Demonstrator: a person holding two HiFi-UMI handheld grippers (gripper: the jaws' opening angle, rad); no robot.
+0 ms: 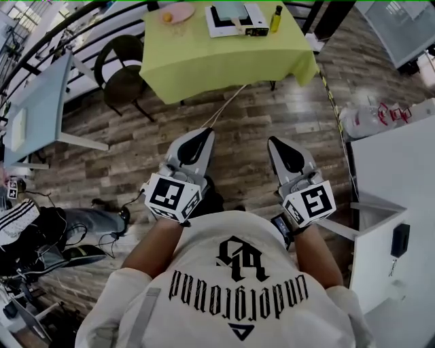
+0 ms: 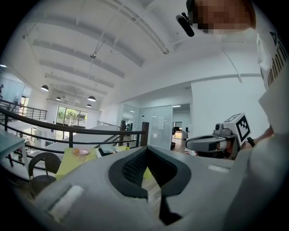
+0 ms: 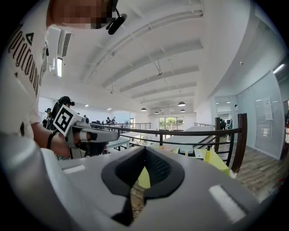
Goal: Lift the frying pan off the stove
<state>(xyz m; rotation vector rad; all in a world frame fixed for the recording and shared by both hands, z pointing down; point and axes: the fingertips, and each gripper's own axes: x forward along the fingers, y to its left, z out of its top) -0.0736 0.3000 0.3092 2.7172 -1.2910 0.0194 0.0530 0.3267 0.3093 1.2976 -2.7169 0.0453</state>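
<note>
The person stands on the brown plank floor, well apart from the desk under a yellow-green cloth. The left gripper and the right gripper are held side by side at the waist, and each gripper view shows its jaws closed together on nothing. A white-framed dark slab, probably the stove, lies by the desk's far edge toward the right corner, between a pink plate and a small yellow bottle. The frying pan presumably sits on that slab, but it is too small here to make out. Such a pan is likely rigid, smooth and weighted toward its bowl, so it would tend to droop from a far-end hold. The handle looks the sensible place to grip, close to the bowl.
</note>
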